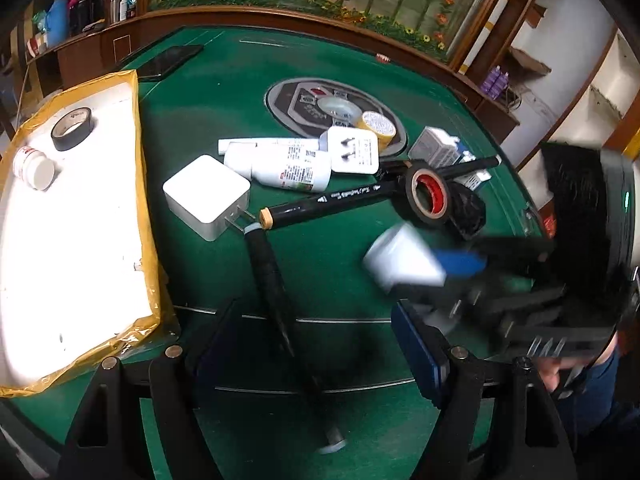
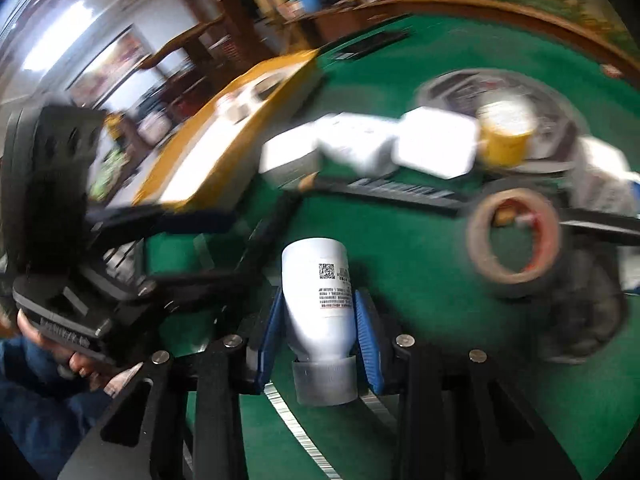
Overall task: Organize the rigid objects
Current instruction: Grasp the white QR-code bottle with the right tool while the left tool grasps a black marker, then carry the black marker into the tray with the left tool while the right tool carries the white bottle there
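While blurred leftward, right gripper (image 2: 318, 320) clamps bottle (image 2: 318, 292).

Green table, clutter at centre, tray to your left.
Your left gripper (image 1: 308, 344) stands wide over a black pen (image 1: 276, 288). The white tray (image 1: 80, 240) holds a black tape roll (image 1: 73, 128) and a small pill bottle (image 1: 34, 166). At right, your right gripper (image 1: 432, 280) pinches a blurred white bottle (image 1: 402, 258).
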The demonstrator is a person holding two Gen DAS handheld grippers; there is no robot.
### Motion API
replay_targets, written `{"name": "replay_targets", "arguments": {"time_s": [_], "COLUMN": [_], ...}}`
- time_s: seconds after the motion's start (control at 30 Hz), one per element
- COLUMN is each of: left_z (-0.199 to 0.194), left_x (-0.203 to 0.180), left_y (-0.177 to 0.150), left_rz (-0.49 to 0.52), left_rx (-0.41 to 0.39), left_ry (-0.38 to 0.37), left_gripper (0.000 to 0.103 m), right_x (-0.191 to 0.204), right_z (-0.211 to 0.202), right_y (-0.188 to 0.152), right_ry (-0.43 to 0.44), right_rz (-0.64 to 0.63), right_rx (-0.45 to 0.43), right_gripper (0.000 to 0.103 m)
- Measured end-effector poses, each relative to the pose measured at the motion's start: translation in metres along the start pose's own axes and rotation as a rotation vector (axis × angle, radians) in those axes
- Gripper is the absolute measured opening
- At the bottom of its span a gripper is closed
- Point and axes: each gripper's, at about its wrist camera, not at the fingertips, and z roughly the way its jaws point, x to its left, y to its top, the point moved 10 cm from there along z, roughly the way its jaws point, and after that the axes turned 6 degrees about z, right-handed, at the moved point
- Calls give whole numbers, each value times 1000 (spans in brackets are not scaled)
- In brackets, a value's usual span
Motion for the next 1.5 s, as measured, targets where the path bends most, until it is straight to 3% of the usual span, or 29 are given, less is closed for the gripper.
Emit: {"name": "replay_targets", "arguments": {"time_s": [0.1, 0.17, 0.23, 0.3, 0.33, 0.63, 0.83, 1.5], "left_z": [9, 17, 17, 16, 14, -1, -15, -65], "left_x": [0, 2, 6, 7, 8, 1, -1, 23], "left_y": [-4, -8, -7, -9, -10, -7, 5, 26], "left_rz": [47, 73, 120, 127, 120, 65, 40, -15], "left_rx": [22, 44, 16, 5, -1, -59, -96, -231], "left_ry": [71, 118, 192, 202, 199, 89, 56, 67], "left_gripper": [71, 51, 37, 31, 14, 14, 14, 15], "right_x": [-13, -18, -17, -17, -18, -19, -19, -13], "right_z": [-9, -10, -12, -15, -16, -22, -23, -29], "right_y": [7, 10, 11, 11, 12, 21, 22, 35], "right_ry": [-1, -13, -5, -4, -3, 9, 10, 59], "right_rz": [69, 82, 86, 85, 87, 110, 113, 103], "right_rx": [-39, -53, -63, -73, -77, -121, -125, -186], "right_gripper": [34, 34, 34, 34, 34, 34, 34, 34]}}
